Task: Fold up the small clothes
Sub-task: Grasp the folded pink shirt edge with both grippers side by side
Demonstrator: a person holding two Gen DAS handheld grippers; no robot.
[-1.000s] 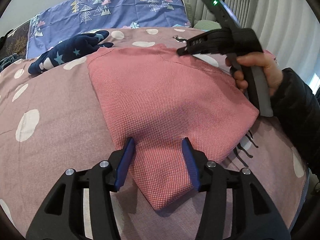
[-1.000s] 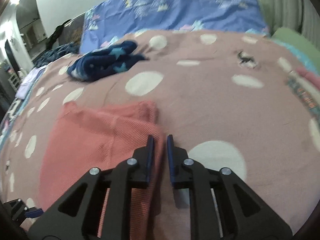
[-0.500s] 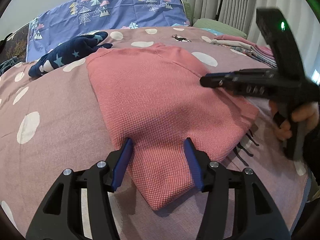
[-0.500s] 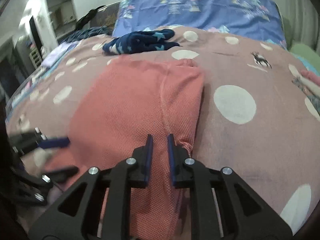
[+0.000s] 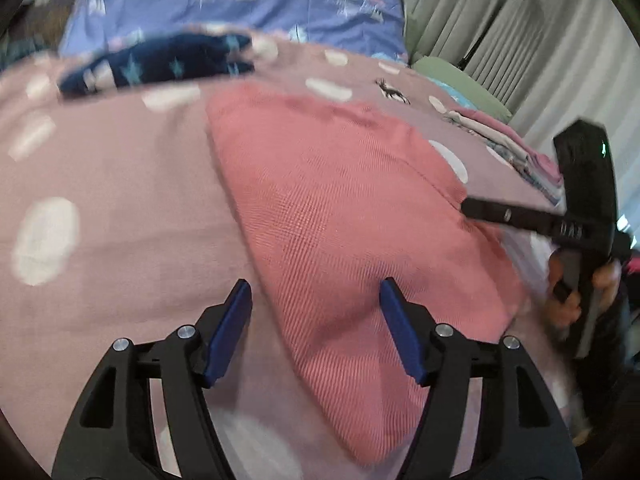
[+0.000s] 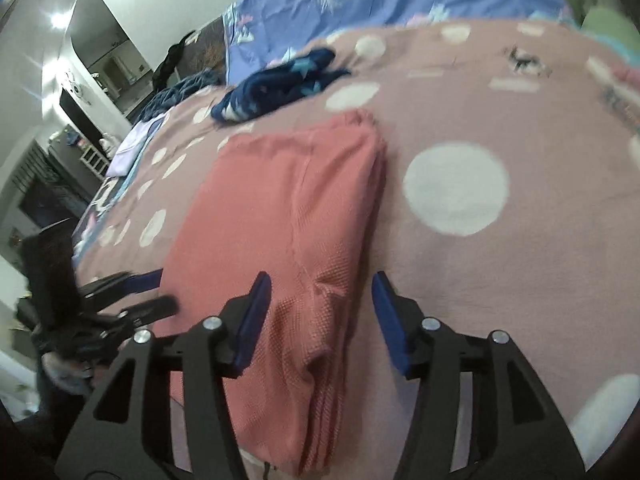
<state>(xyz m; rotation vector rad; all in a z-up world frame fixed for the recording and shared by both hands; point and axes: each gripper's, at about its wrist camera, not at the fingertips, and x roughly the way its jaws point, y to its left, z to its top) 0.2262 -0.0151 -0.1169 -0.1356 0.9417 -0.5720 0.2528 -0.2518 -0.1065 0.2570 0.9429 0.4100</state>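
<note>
- Pink sweater [image 5: 344, 216] lies folded flat on the bed [image 5: 120, 208], long axis running away from me.
- My left gripper [image 5: 316, 324] gapes wide, holding nothing, straddling the near left edge.
- My right gripper [image 6: 318, 316] likewise wide, nothing held, straddling the right edge; both about equally near.
</note>
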